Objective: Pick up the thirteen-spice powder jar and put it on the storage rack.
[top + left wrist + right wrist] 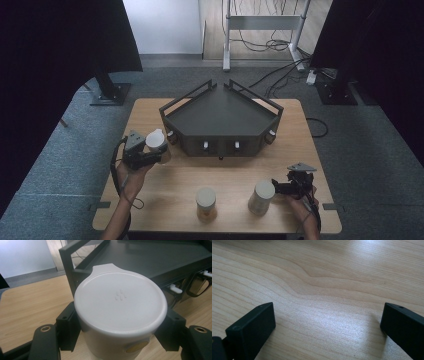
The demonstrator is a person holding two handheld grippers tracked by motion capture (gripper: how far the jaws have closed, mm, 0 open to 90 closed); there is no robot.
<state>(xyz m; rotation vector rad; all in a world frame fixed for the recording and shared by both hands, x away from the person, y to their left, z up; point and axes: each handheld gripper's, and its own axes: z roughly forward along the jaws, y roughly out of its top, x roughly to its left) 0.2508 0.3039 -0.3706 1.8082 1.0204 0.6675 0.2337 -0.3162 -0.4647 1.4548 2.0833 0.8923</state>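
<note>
— Three white-lidded cups are out; where is each one?
— One cup [120,312] is clamped between the jaws of the left hand-held gripper [145,152], its lid [120,298] flat and facing up, and the dark tray [220,117] sits just beyond that gripper's tips.
— And the right hand-held gripper [280,188]?
— Its jaws stand wide apart with nothing between them, just bare wooden table [319,290] beneath. A second cup [262,197] stands just beside its tips, but I cannot tell whether they touch.
— The third?
— Another cup [206,204] stands upright on the table farther off on that same side, apart from the second cup.
</note>
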